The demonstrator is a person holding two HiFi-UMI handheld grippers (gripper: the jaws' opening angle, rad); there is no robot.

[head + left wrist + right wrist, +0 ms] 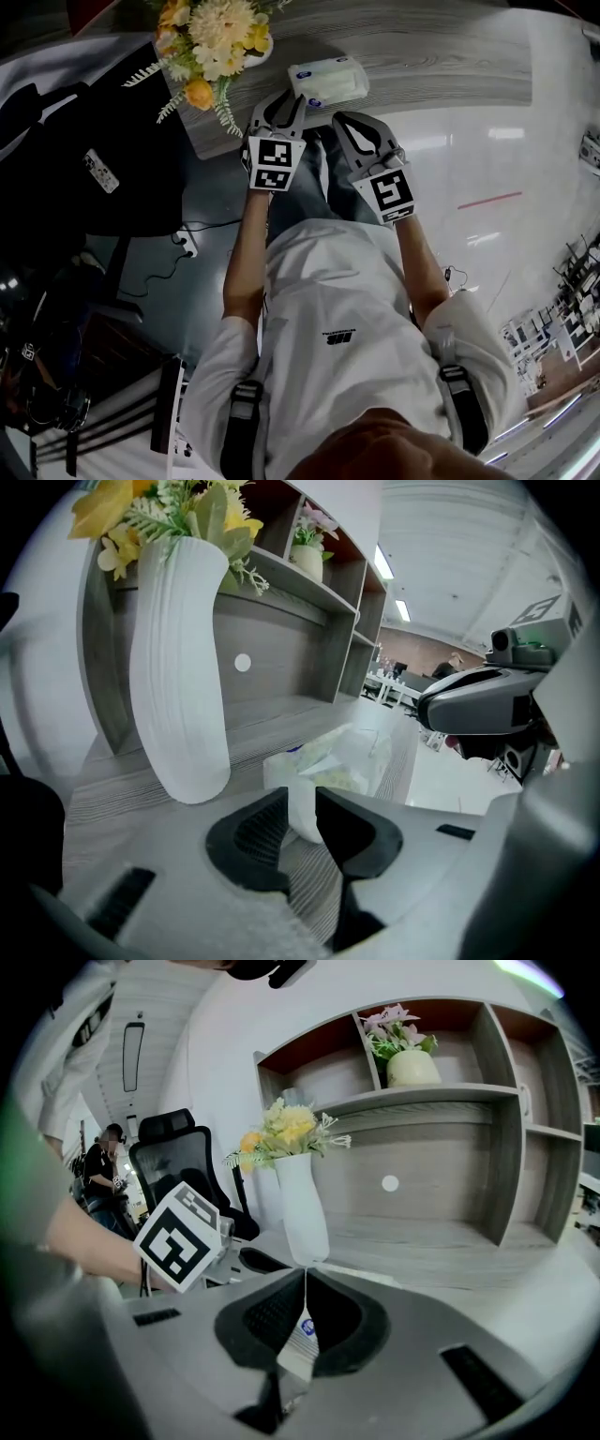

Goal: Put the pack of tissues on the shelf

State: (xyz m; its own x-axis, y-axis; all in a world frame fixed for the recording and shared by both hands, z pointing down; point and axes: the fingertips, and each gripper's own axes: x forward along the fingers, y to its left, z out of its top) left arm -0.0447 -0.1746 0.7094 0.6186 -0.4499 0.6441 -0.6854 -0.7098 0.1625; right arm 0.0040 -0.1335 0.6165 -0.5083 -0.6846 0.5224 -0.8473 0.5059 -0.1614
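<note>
Left tongs close narrowly on the pack of tissues beside the vase. Right tongs pinch only what looks like its thin wrapper flap, which could tear or slip on lifting.

Grey claws with black ribbed pads: at the left claw, a white pack of tissues printed pale green and blue; at the right claw, its thin white, blue-marked edge. Beyond both, a white ribbed vase, yellow, orange and cream flowers, a grey wood-grain counter and a grey shelf backed red-brown. The marker cubes show black-and-white squares.
</note>
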